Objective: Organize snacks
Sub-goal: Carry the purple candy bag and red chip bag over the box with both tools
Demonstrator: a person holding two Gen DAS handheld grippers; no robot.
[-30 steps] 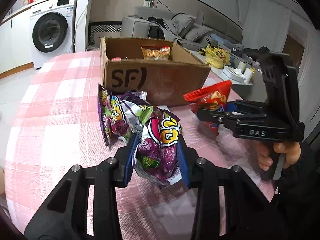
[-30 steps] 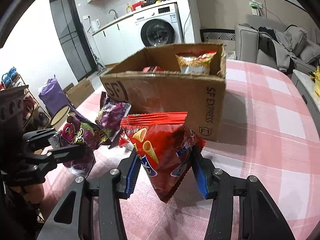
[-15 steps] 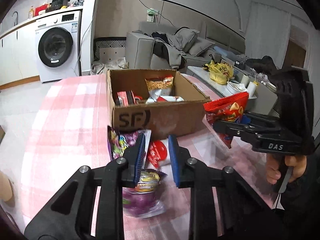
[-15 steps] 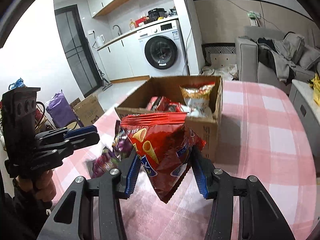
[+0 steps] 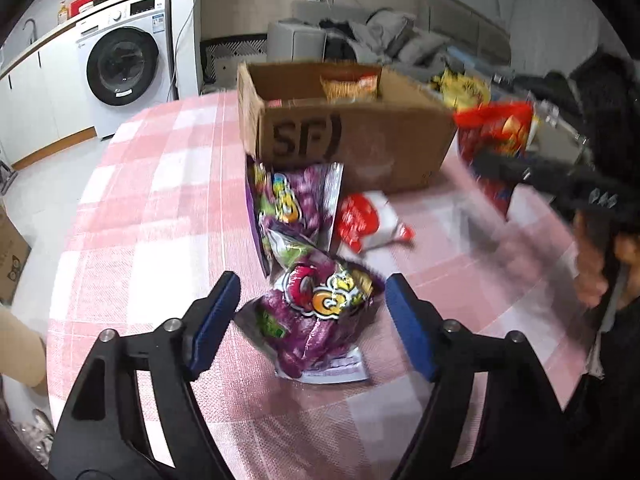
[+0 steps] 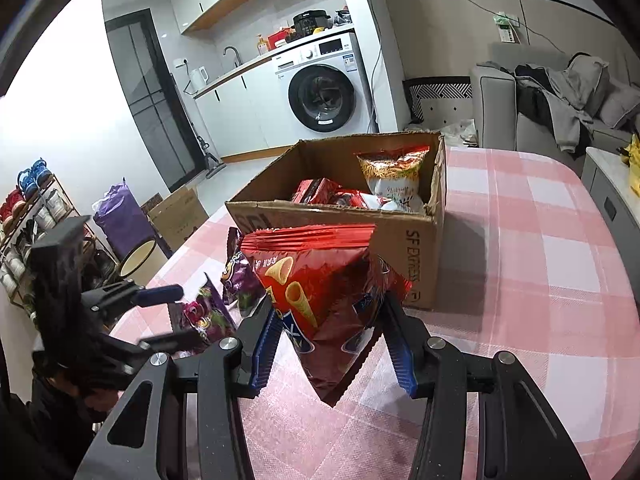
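A brown cardboard box (image 5: 360,140) marked SF stands on the pink checked table and holds several snack bags (image 6: 390,176). My left gripper (image 5: 312,320) is open, its blue pads on either side of a purple snack bag (image 5: 320,320) lying on the table. A second purple bag (image 5: 296,208) and a red-and-white packet (image 5: 368,220) lie by the box. My right gripper (image 6: 328,340) is shut on a red chip bag (image 6: 316,280), held above the table in front of the box (image 6: 408,240). The left gripper also shows in the right wrist view (image 6: 160,312).
The table (image 5: 140,220) ends at left above the floor. A washing machine (image 6: 322,96) and counter stand behind, a sofa (image 6: 560,108) with clothes at right. A shoe rack (image 6: 28,208), a purple bag and a small carton stand on the floor at left.
My left gripper let the purple bag drop to the table, narrowed, then opened wide and lowered around that bag. My right gripper rose a little with the red chip bag.
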